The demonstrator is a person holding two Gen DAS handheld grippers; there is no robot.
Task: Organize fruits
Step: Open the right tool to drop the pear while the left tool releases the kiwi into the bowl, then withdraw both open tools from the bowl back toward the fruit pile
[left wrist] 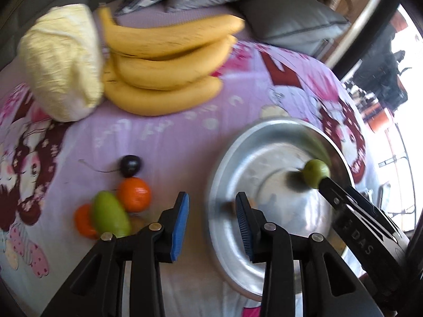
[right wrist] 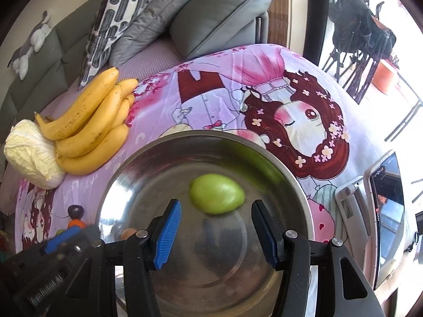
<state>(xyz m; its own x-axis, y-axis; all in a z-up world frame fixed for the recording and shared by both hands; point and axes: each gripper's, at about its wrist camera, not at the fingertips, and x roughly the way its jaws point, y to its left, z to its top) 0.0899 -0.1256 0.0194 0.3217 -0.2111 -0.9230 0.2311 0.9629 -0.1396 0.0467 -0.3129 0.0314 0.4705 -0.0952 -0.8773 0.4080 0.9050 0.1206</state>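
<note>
Far left on the cartoon-print bedsheet (right wrist: 238, 68): a pale cabbage (left wrist: 62, 60) touching a bunch of bananas (left wrist: 164, 60). Nearer, a small cluster beside the bowl: dark plum (left wrist: 130, 165), orange mandarin (left wrist: 134, 194), green mango (left wrist: 111, 215) leaning against a second mandarin (left wrist: 83, 222). Left gripper (left wrist: 211, 218) poised over the bare sheet at the bowl's left rim, blue pads parted, grasping nothing. Then the steel bowl (right wrist: 158, 158), holding just one thing: a green fruit (right wrist: 216, 196) lying right of centre on its floor. Right gripper (right wrist: 216, 233) hanging over the bowl, fingers released and spread wide, the green fruit just beyond the tips, free of both pads. At the far right edge, a phone on a stand (right wrist: 386, 211).
</note>
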